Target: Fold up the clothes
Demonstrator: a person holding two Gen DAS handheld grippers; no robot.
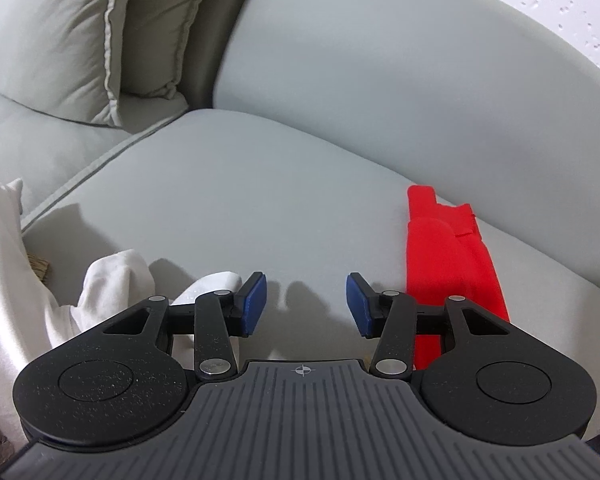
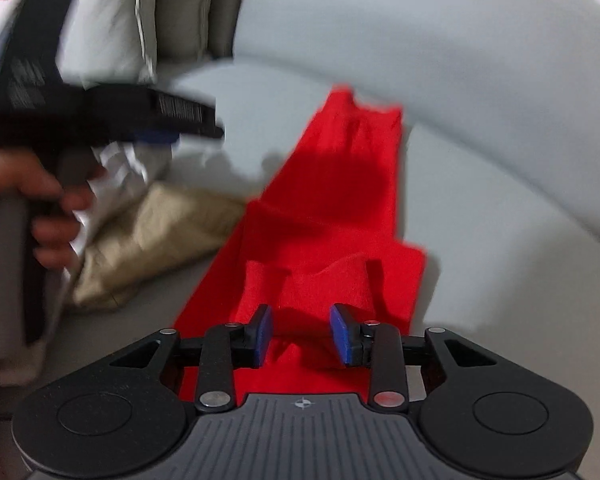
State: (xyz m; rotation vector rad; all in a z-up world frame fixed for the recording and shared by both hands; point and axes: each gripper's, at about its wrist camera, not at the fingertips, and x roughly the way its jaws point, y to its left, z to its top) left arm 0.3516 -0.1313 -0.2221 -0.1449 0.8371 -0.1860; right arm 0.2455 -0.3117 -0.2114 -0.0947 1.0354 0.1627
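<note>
Red garment [image 2: 324, 216] lies lengthwise on the sofa seat [image 1: 260, 200], partly folded. Right gripper [image 2: 300, 330] hovers over its near end, jaws apart, empty. Left gripper [image 1: 306, 306] is over bare cushion, jaws apart. Judged stage: between folds. Next: clamp an edge.

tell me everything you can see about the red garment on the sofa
The red garment is bright, plain, soft-looking cloth, possibly knit. It lies folded into a long narrow strip on the grey sofa cushion, running away from the camera, with layered flaps and a small notch at its far end. The right claw hovers open over its near end, gripping nothing. A tan cloth lies beside it; whether they touch is unclear.
</note>
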